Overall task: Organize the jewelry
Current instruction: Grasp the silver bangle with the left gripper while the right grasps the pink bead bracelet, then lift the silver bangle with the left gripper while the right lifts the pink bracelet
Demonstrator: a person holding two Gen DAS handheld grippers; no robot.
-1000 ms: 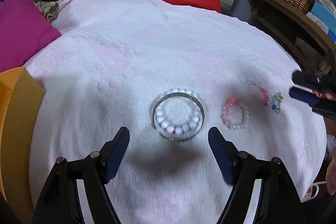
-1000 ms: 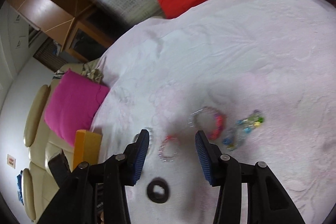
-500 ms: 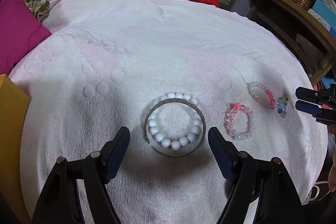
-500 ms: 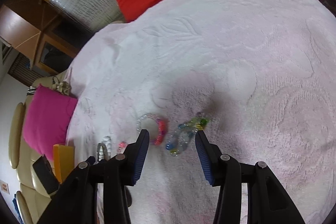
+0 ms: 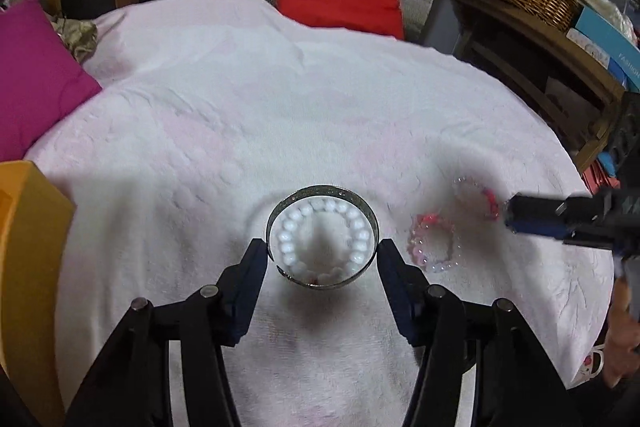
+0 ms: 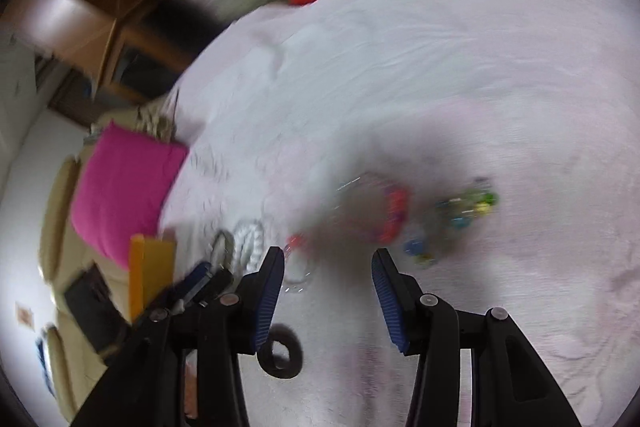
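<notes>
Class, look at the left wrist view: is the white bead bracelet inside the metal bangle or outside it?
Inside. The white bead bracelet lies wholly within the metal bangle, whose rim circles the beads on the pink cloth.

Bangle [image 5: 322, 235] round pearls [image 5: 320, 241], 3 bracelets near.

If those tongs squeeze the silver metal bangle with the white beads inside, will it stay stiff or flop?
The open-ended silver metal bangle looks rigid, though its gap may let it flex slightly. Its smooth band could slip. The white bead bracelet lying loose inside would probably stay behind.
</notes>
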